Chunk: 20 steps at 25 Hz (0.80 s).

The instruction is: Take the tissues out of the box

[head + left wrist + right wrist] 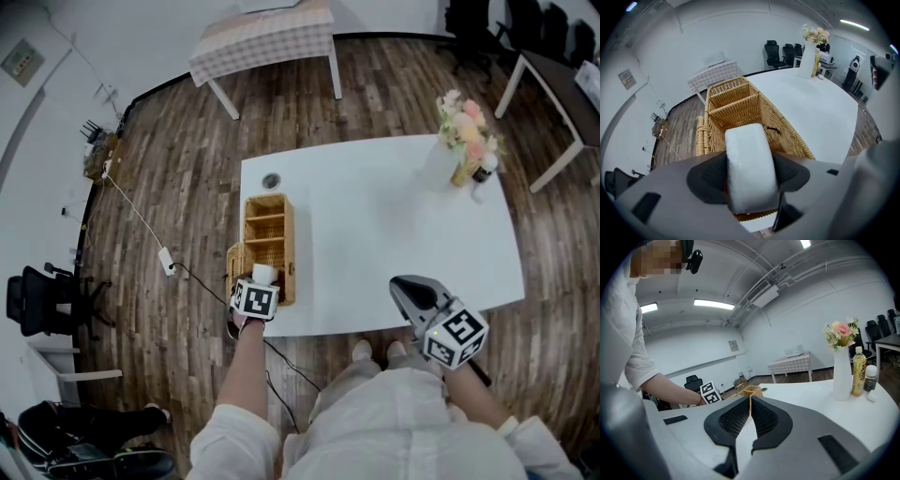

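The tissue pack (746, 150), a white rounded bundle, stood on end in the 6 o'clock compartment of the wicker box (267, 199). That box lay along the counter (394, 225) at its 9 o'clock edge. The left tongs (751, 180) pointed steeply down over that end, and their dark pads (710, 177) were clamped on the pack's two flat sides. The pack filled the gap between them. Its lower end seemed still to sit inside the wicker walls, though whether it had cleared the bottom could not be told.

The step in hand looked like the lift-out. Doing it well probably meant drawing the pack straight up along its own length before carrying it sideways. Any early swing toward 3 o'clock would likely drag it against the woven rim and could tip or shift the light box. The soft pack would give under pressure, so a firm, steady squeeze seemed wiser than a hard one. A slow rise would also show any slip early.

The right tongs (750, 414) were closed on nothing, pads together, and hung at the counter's 5 o'clock edge, well apart from the box. If the box began to lift with the pack, they could brace it. The bare middle of the counter offered an obvious place to set the pack down.
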Motion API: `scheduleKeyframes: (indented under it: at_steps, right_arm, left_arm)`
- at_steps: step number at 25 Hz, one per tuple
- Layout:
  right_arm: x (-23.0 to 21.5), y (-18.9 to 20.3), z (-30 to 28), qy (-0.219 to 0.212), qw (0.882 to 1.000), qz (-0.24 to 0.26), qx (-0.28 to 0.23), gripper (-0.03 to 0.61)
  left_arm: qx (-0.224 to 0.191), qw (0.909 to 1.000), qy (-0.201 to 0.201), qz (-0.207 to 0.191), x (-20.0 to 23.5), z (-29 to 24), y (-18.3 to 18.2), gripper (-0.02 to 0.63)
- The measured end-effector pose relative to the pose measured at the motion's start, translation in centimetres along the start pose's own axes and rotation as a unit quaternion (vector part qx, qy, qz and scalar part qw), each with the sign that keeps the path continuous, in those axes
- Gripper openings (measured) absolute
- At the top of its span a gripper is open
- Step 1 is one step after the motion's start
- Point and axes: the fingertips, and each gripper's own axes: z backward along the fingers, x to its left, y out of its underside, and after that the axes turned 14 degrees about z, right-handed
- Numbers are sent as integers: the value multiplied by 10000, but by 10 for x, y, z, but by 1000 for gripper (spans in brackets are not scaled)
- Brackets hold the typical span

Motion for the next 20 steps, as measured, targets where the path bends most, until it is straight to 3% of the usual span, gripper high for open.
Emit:
scheduleKeyframes:
  at_steps: [7, 20]
  right_arm:
    - [-1, 0, 0, -6, 10000, 15, 3, 34]
    - [1, -4, 0, -87, 9999, 75, -28, 34]
  left_arm:
    - [-116, 9999, -8, 118, 4, 4, -3, 256]
    - [-738, 9969, 149, 240, -5, 41, -29, 253]
